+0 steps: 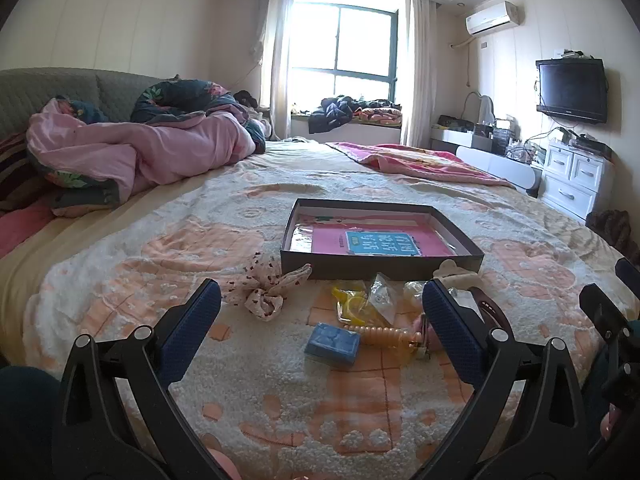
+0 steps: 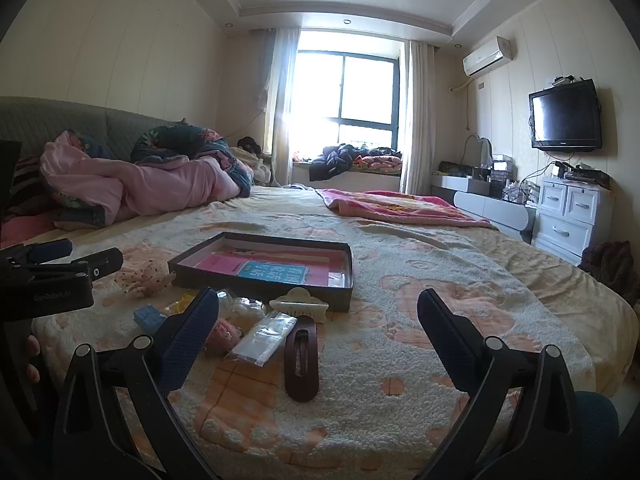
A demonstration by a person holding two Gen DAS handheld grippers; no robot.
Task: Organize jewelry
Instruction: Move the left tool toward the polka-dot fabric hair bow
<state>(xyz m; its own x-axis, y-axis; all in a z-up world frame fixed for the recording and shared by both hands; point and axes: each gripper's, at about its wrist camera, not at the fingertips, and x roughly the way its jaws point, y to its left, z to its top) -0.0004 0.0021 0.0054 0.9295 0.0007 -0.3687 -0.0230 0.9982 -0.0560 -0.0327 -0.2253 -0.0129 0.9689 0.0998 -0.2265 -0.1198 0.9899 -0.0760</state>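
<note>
A dark shallow box [image 1: 380,265] with a pink and blue booklet inside lies on the bed [image 1: 120,272]; it also shows in the right wrist view [image 2: 264,284]. In front of it lie a dotted scrunchie [image 1: 266,292], a blue case [image 1: 331,345], a pearl strand [image 1: 386,336] and yellow and clear bags [image 1: 366,300]. A brown hair clip [image 2: 302,358], a cream claw clip [image 2: 298,300] and a clear bag [image 2: 266,338] lie by the right gripper. My left gripper [image 1: 320,316] is open and empty above the pile. My right gripper [image 2: 318,320] is open and empty above the brown clip.
A pink quilt [image 1: 132,152] is heaped at the headboard on the left. A pink blanket [image 1: 420,160] lies at the far right of the bed. White drawers [image 2: 572,216] and a wall television [image 2: 566,116] stand to the right.
</note>
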